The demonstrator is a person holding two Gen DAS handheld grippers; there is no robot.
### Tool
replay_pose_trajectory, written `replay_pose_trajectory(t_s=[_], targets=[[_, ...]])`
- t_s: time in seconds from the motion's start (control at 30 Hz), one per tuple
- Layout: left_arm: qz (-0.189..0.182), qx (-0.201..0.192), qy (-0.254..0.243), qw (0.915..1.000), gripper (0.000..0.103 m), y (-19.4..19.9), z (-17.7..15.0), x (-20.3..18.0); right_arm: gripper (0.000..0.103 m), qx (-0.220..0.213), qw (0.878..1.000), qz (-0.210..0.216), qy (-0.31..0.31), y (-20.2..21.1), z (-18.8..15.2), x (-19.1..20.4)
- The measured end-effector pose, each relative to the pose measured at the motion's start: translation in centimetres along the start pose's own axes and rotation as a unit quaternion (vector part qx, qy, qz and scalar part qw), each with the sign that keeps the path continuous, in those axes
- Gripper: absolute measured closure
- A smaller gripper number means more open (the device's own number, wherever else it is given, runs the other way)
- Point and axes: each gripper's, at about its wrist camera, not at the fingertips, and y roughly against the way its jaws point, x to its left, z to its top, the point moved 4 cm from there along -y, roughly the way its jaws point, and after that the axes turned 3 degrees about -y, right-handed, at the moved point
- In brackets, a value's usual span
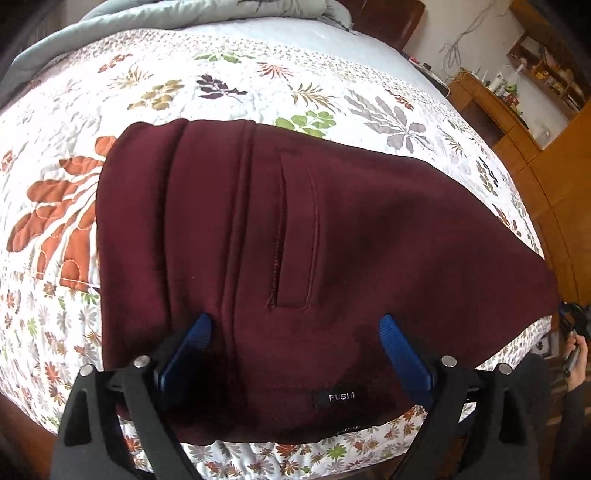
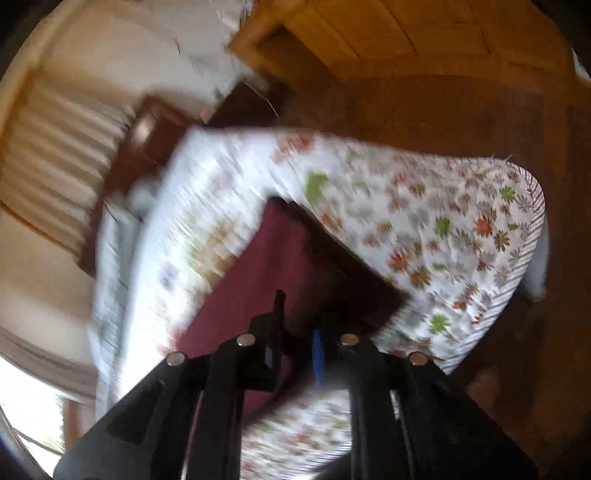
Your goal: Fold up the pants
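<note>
The left gripper (image 1: 295,328) stands wide, its two blue fingers (image 1: 192,347) spread to either side of the near edge of the maroon pants (image 1: 295,229) and gripping nothing; whether the tips touch the cloth cannot be told. Directly ahead of this gripper lies the waistband end, marked by a small dark label (image 1: 341,397) reading "FUSHI", and beyond it a welt pocket (image 1: 295,236) and a long seam that run away from the gripper. The pants thus appear already doubled into a compact bundle whose seams point forward, while its breadth extends to the right, where a tapering corner reaches the edge of the bed. The bundle rests on a floral quilt (image 1: 221,85) near the front edge of the bed, with a grey blanket (image 1: 110,22) heaped at the far end. The right gripper (image 2: 299,332) is drawn narrow, its fingers nearly together; strong motion blur prevents telling whether any cloth lies between them. It looks down from above onto the same pants (image 2: 266,266), with the bed corner (image 2: 524,206) to its right and a wooden floor (image 2: 461,110) beyond. By this reading, the left gripper is the nearer to the waistband, and any further fold would carry the right-hand corner across toward the seam.
</note>
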Motion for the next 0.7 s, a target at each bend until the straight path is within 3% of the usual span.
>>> replay_pose_trajectory(t_s=[0.03, 0.1, 0.13, 0.2, 0.27, 0.3, 0.33, 0.4, 0.43, 0.47, 0.5, 0.6, 0.63, 0.7], targets=[[0.0, -0.001, -0.006, 1.0, 0.007, 0.0, 0.0, -0.1, 0.084, 0.004, 1.0, -0.016, 0.02, -0.1, 0.0, -0.6], [0.001, 0.0, -0.014, 0.9999, 0.005, -0.2, 0.0, -0.4, 0.072, -0.028, 0.993, -0.071, 0.091, 1.9, 0.1, 0.4], [-0.001, 0.0, -0.015, 0.9999, 0.005, -0.1, 0.0, -0.4, 0.065, -0.053, 0.982, -0.109, 0.144, 3.1, -0.5, 2.1], [-0.012, -0.008, -0.009, 0.9999, 0.005, 0.2, 0.1, -0.2, 0.061, -0.083, 0.949, -0.152, 0.265, 4.1, -2.8, 5.9], [-0.023, -0.017, 0.0, 0.9996, 0.005, 0.6, 0.1, 0.0, 0.06, -0.081, 0.863, -0.165, 0.47, 3.6, -9.6, 12.2], [-0.03, -0.027, 0.007, 0.9991, 0.005, 1.0, 0.2, 0.1, 0.062, -0.075, 0.806, -0.161, 0.565, 2.7, -13.8, 14.7], [-0.036, -0.039, 0.013, 0.9985, 0.005, 1.5, 0.2, 0.2, 0.062, -0.073, 0.756, -0.161, 0.631, 2.1, -17.1, 15.9], [-0.044, -0.065, 0.018, 0.9967, 0.005, 2.6, 0.3, 0.3, 0.062, -0.07, 0.619, -0.163, 0.765, -0.1, -24.3, 17.6], [-0.049, -0.082, 0.019, 0.9953, 0.005, 3.3, 0.3, 0.4, 0.062, -0.074, 0.567, -0.162, 0.804, -1.1, -26.5, 18.1], [-0.055, -0.09, 0.019, 0.9943, 0.005, 3.8, 0.3, 0.4, 0.062, -0.069, 0.538, -0.155, 0.826, -1.6, -27.9, 18.2], [-0.06, -0.091, 0.018, 0.9939, 0.005, 4.0, 0.3, 0.4, 0.062, -0.053, 0.522, -0.144, 0.839, -2.5, -29.0, 18.6], [-0.027, -0.036, 0.011, 0.9989, 0.005, 2.5, -0.3, 0.8, 0.058, -0.016, 0.51, -0.121, 0.851, -4.3, -29.7, 19.8], [-0.022, -0.011, 0.012, 0.9996, 0.005, 1.6, -0.5, 1.0, 0.057, -0.006, 0.511, -0.119, 0.851, -5.0, -29.4, 19.8], [-0.007, 0.005, 0.003, 1.0, 0.005, 1.0, -0.2, 0.9, 0.059, 0.027, 0.531, -0.115, 0.839, -6.0, -29.0, 20.1]])
